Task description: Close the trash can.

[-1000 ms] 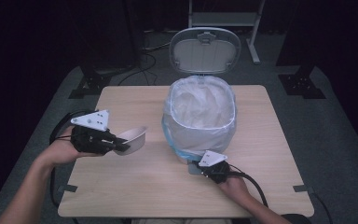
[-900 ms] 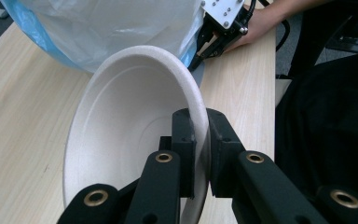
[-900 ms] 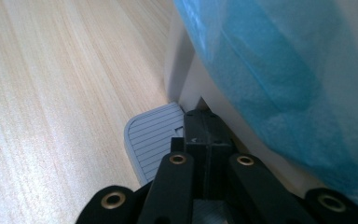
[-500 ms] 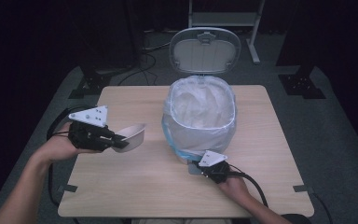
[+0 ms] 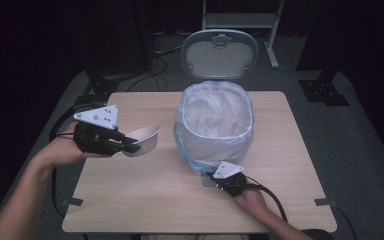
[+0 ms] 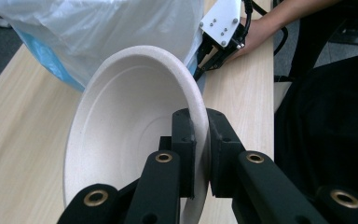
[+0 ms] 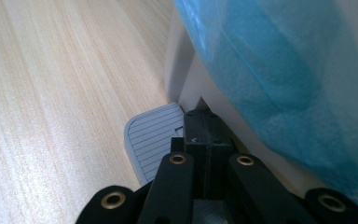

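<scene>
I'm pinching the bowl by its rim in my left gripper, holding it above the table left of the bin. My right gripper, jaws pressed together, is pressing the pedal, lid standing open. Next I'm needing to carry the bowl over the opening and let go.

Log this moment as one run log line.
left gripper: shut on bowl rim, raised | right gripper: shut, on pedal | bin: lid open

Bare table lay open left and front of the bin; raised lid blocked its far side.
</scene>
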Motion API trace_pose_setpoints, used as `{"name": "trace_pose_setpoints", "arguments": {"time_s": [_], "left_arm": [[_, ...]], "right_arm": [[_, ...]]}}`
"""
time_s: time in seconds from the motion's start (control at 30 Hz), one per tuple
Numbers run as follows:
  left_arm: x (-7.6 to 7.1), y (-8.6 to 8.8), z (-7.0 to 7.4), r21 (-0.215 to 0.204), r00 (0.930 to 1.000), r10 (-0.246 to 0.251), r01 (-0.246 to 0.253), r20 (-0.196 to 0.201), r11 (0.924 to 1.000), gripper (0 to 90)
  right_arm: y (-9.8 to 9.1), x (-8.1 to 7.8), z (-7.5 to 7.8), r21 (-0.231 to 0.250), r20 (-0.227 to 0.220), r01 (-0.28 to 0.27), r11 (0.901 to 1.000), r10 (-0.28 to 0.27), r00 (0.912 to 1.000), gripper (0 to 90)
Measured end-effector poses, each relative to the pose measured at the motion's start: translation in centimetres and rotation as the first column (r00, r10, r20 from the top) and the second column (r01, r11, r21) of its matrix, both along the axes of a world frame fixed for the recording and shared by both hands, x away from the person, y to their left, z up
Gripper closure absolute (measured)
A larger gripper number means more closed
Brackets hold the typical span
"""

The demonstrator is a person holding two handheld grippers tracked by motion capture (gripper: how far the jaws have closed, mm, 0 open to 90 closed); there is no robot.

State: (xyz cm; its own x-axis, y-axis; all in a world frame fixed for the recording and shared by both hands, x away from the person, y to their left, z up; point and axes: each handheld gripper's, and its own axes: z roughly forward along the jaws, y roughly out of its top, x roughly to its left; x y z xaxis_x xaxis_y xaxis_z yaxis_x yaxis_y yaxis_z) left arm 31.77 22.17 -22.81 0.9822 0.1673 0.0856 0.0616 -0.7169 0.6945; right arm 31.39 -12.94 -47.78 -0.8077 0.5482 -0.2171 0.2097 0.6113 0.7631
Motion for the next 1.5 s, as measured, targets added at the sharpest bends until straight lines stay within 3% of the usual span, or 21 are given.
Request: {"name": "trace_pose_setpoints", "arguments": {"time_s": [0.7, 1.5], "left_arm": [[-0.5, -1.0, 4.2, 0.022, 0.9985, -0.008, 0.007, 0.054, 0.9997, 83.3], [0.2, -3.2, 6.3, 0.056, 0.9961, -0.025, 0.020, 0.085, 0.9982, 83.3]], "right_arm": [[0.0, 0.0, 0.0, -0.002, -0.004, 0.005, 1.0000, -0.005, 1.0000, 90.0], [0.0, 0.0, 0.0, -0.005, 0.005, -0.001, 1.0000, 0.001, 1.0000, 90.0]]}}
